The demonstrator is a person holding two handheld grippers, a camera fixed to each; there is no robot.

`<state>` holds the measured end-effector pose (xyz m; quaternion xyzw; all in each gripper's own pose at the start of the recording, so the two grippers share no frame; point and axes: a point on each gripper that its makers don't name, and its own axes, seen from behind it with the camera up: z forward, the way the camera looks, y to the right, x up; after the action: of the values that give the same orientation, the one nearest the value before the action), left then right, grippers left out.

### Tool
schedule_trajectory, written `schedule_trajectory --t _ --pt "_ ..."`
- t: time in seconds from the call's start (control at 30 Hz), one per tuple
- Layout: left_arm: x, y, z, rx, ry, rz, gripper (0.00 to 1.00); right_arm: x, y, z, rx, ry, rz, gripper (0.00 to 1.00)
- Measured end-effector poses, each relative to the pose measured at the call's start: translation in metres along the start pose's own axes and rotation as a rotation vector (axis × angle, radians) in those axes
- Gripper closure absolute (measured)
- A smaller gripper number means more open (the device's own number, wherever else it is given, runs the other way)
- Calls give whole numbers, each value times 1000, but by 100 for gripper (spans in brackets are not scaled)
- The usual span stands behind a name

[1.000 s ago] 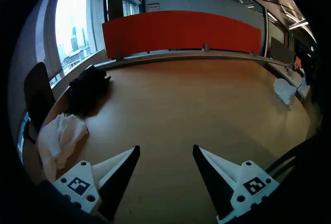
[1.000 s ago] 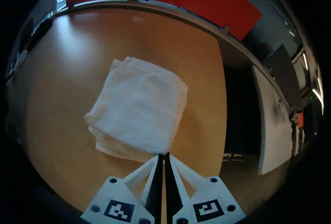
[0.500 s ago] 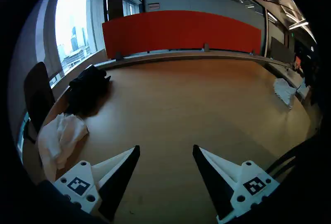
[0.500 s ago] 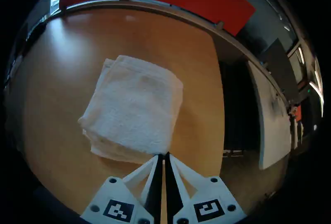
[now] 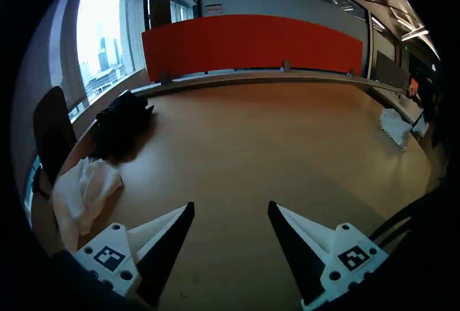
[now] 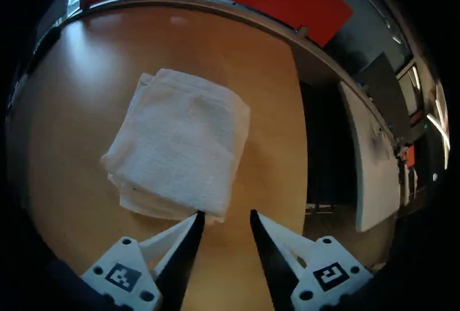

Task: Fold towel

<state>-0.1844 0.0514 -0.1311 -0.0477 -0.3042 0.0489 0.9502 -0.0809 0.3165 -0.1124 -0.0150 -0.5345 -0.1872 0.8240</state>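
Observation:
A white towel (image 6: 175, 150), folded into a thick square, lies flat on the wooden table (image 6: 75, 81) in the right gripper view. My right gripper (image 6: 225, 214) hovers just off the towel's near corner, jaws parted, nothing between them. In the left gripper view my left gripper (image 5: 231, 205) stands wide open over bare tabletop (image 5: 259, 138). The same folded towel (image 5: 395, 127) shows small at the far right edge of the table there. A crumpled white cloth (image 5: 83, 190) lies at the left, beside the left finger.
A black bundle of fabric (image 5: 119, 122) sits at the table's left, beyond the crumpled cloth. A dark chair back (image 5: 52, 127) stands past the left edge. A red partition (image 5: 253, 43) runs along the far side. The table edge drops to the floor (image 6: 330, 161) right of the towel.
My right gripper's fingers were pressed together at the towel's near corner; they have now parted and let go. The towel shifted slightly left in that view. The left gripper has not moved.

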Motion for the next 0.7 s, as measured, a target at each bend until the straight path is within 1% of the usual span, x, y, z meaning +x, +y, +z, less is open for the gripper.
schedule_trajectory --t 0.27,0.43,0.57,0.7 --pt "1 0 -1 0 2 2 5 -2 11 0 -45 -1 1 38" --pt "1 -1 -2 1 2 1 5 -1 13 -1 -50 0 1 38" --pt "2 -1 -2 2 4 0 5 -1 13 -2 -49 6 3 32" --pt "2 -1 -3 2 5 -1 5 0 10 -4 -39 15 15 5"
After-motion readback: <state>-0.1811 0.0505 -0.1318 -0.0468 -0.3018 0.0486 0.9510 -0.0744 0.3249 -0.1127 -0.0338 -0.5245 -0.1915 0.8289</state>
